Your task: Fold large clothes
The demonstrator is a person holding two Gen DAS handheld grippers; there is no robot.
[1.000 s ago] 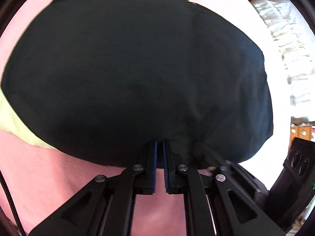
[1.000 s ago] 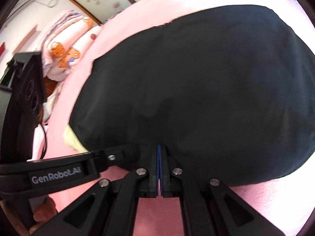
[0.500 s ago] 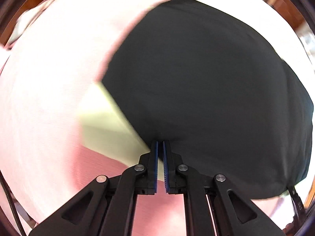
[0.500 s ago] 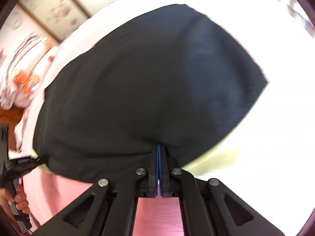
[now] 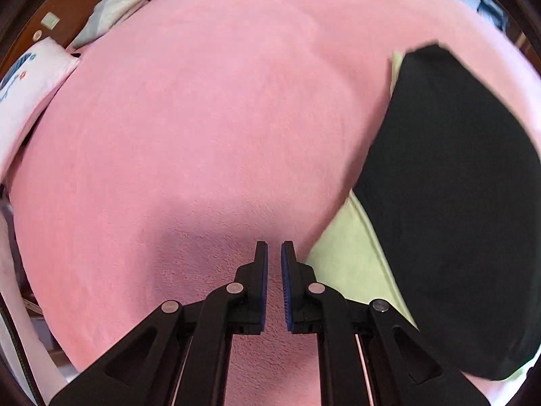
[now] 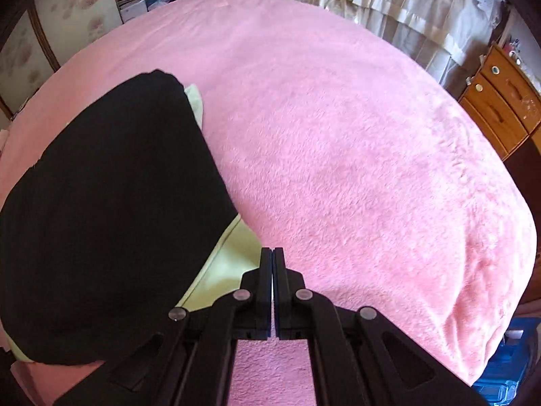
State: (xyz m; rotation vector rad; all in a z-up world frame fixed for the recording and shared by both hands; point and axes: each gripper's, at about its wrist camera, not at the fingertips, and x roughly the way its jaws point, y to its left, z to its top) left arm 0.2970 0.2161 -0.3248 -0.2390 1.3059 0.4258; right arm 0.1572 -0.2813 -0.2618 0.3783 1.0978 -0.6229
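Note:
A black garment (image 5: 456,203) lies folded on a pale yellow-green cloth (image 5: 351,257), both on the pink blanket (image 5: 203,118). In the left wrist view they lie to the right of my left gripper (image 5: 274,247), which hangs over bare blanket, shut down to a narrow slit with nothing in it. In the right wrist view the black garment (image 6: 101,220) fills the left side and the yellow-green cloth (image 6: 233,260) peeks out at its near edge. My right gripper (image 6: 272,250) is shut and empty, just right of that cloth's corner.
A white pillow (image 5: 23,94) lies at the blanket's left edge. Beyond the bed stand a wooden dresser (image 6: 500,108) and pale frilled curtains (image 6: 389,0). A blue object (image 6: 507,355) sits on the floor below the bed's right corner. Open blanket (image 6: 355,152) stretches ahead.
Both grippers have let go of the black garment's near edge and swung apart. The garment has slid to the right of the left view and to the left of the right view.

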